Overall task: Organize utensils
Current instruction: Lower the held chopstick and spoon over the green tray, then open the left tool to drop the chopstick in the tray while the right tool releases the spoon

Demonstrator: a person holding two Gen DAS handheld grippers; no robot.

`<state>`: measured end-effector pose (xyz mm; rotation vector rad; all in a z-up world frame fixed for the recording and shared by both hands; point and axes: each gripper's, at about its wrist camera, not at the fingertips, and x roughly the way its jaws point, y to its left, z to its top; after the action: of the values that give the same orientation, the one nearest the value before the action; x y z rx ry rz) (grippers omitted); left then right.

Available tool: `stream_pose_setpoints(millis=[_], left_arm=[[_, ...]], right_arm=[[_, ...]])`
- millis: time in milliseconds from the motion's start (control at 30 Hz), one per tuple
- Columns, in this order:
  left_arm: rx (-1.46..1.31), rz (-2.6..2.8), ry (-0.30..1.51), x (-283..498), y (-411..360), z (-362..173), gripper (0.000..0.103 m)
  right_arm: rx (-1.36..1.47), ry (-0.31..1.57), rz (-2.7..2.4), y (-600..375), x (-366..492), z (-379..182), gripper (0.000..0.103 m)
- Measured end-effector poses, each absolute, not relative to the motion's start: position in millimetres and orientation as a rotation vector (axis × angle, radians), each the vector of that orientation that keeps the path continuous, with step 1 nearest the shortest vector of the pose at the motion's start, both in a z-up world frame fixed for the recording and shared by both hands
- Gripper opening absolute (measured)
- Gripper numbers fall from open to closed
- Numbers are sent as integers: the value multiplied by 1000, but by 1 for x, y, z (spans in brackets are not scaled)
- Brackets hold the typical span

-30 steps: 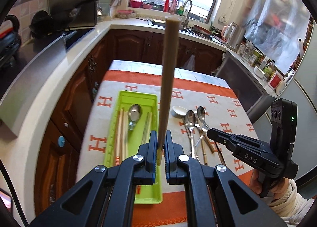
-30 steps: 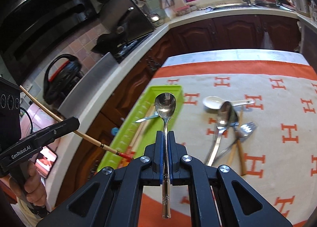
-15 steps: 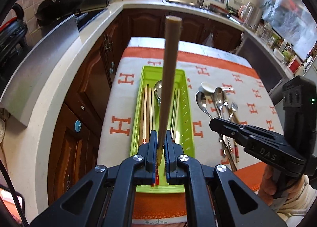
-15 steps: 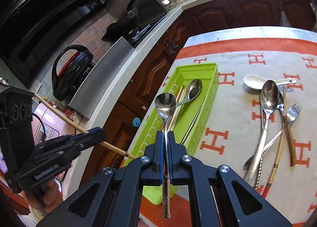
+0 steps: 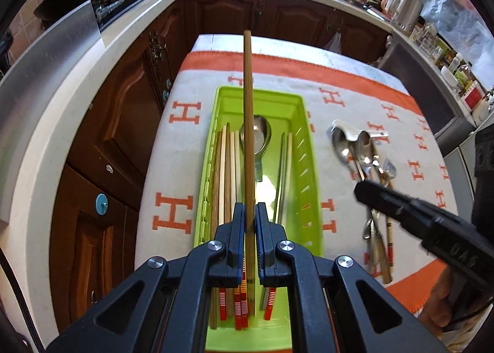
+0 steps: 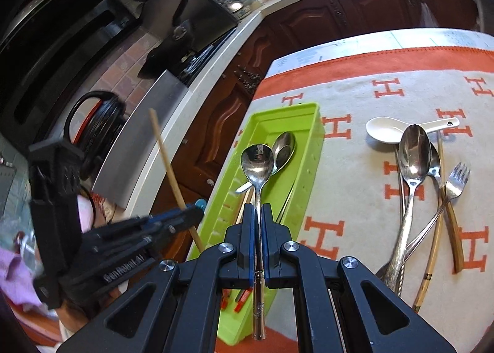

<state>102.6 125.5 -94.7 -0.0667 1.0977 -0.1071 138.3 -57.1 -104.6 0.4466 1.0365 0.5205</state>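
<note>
My left gripper (image 5: 247, 217) is shut on a wooden chopstick (image 5: 248, 124) and holds it lengthwise over the green utensil tray (image 5: 301, 124). The tray holds several chopsticks (image 5: 227, 174) and a metal spoon (image 5: 258, 140). My right gripper (image 6: 258, 220) is shut on a metal spoon (image 6: 257, 164), held above the tray's (image 6: 311, 149) near end. The left gripper (image 6: 173, 223) with its chopstick (image 6: 168, 161) shows at the left in the right wrist view. Loose spoons (image 6: 413, 155), a fork (image 6: 457, 177) and a white ceramic spoon (image 6: 386, 129) lie right of the tray.
The tray sits on a white and orange H-patterned cloth (image 5: 182, 149) on a small table. Dark wooden cabinets (image 5: 123, 112) and a white counter (image 5: 43, 106) run close along the left. A stove (image 6: 191, 53) stands on that counter.
Both grippers have moved left and down toward the tray. The chopstick now lies over the tray's middle, and the held spoon hangs over the tray instead of beside it.
</note>
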Motion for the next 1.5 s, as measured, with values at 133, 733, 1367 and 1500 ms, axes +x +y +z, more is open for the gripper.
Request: stream_pose_setpoints(millis=[133,733,1367,1500], left_arm=[[-85,-92,1114,105,132,-106,18],[-186,0,1064,91,183,-106,42],[-156,-29,1056,85,165,-99,42],[-134,-49,1061,81,151,-95,42]], right_arm=[[484,1058,483,-57,153,-114,4],[537,1160,395,-22,174,-151,4],[477,1135,378,-34,154,-137,5],[445,1124,369,-47,143,-132,5]])
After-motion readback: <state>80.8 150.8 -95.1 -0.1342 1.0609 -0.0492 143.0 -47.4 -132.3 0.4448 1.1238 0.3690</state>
